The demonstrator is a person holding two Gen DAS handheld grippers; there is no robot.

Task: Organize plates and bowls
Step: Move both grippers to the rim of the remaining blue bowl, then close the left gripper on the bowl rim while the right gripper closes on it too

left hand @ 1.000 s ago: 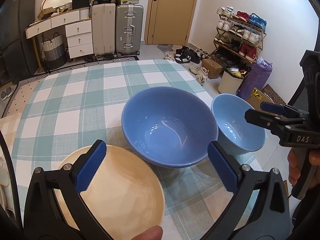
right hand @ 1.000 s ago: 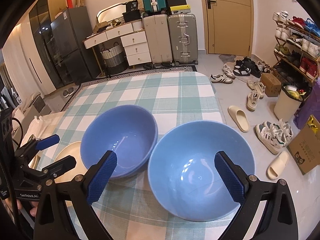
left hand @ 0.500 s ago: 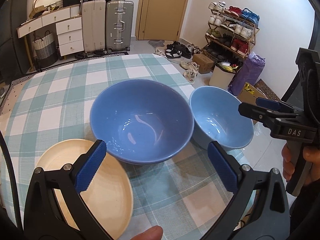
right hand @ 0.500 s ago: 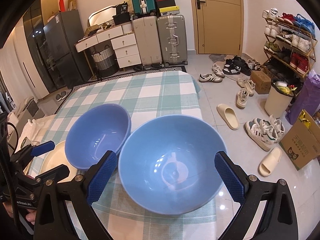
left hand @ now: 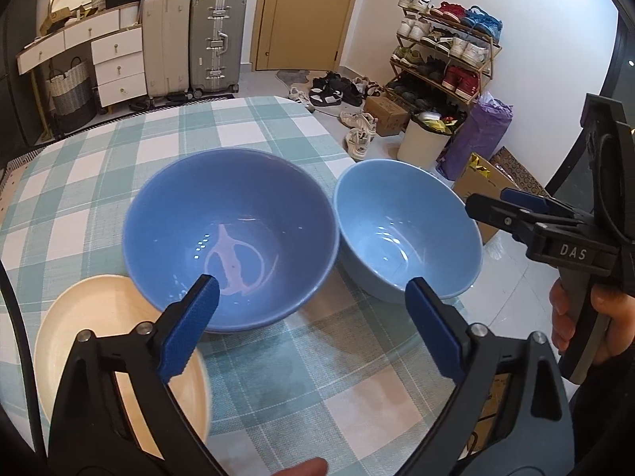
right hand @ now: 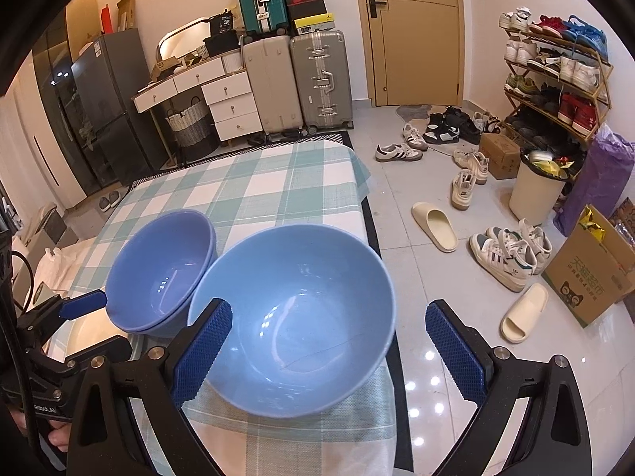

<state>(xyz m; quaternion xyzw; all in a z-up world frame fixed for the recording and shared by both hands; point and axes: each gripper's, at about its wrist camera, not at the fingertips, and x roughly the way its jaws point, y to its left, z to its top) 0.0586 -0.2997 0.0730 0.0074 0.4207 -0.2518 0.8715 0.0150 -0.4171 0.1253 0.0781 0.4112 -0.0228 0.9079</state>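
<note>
Cream plate (left hand: 99, 341): far left on the checked tablecloth (left hand: 246, 127), near the table's front corner in the left wrist view. The left gripper's left finger hangs over part of it, and its right edge looks a bit blurred. In the right wrist view it's mostly hidden behind the left gripper.

Left gripper (left hand: 313, 325): blue pads spread wide, nothing between them. The jaws have just been closing a little, still clearly apart and gripping nothing. Its left pad sits in front of the near rim of the darker bowl; can't tell if it actually touches.

Darker blue bowl (left hand: 234, 234): upright, empty, middle of the row, just right of the plate. Its near edge overlaps the plate's far edge in the picture. From the right wrist view (right hand: 158, 273) it looks like two rims stacked, though I can't say for sure.

Lighter blue bowl (left hand: 405, 234): upright, empty, right beside the darker one, rims about touching, at the table's right edge. It seems to hang slightly past the cloth edge in the right wrist view (right hand: 297, 317).

Right gripper (right hand: 329, 353): fingers wide apart and holding nothing, the left one in front of the lighter bowl's near rim, the right one out over the floor. A hand (left hand: 587, 325) holds its handle.

Floor stuff on the right: shoes, slippers, shoe rack (right hand: 555, 79), white bin (right hand: 535, 190), cardboard box (right hand: 591, 265).
</note>
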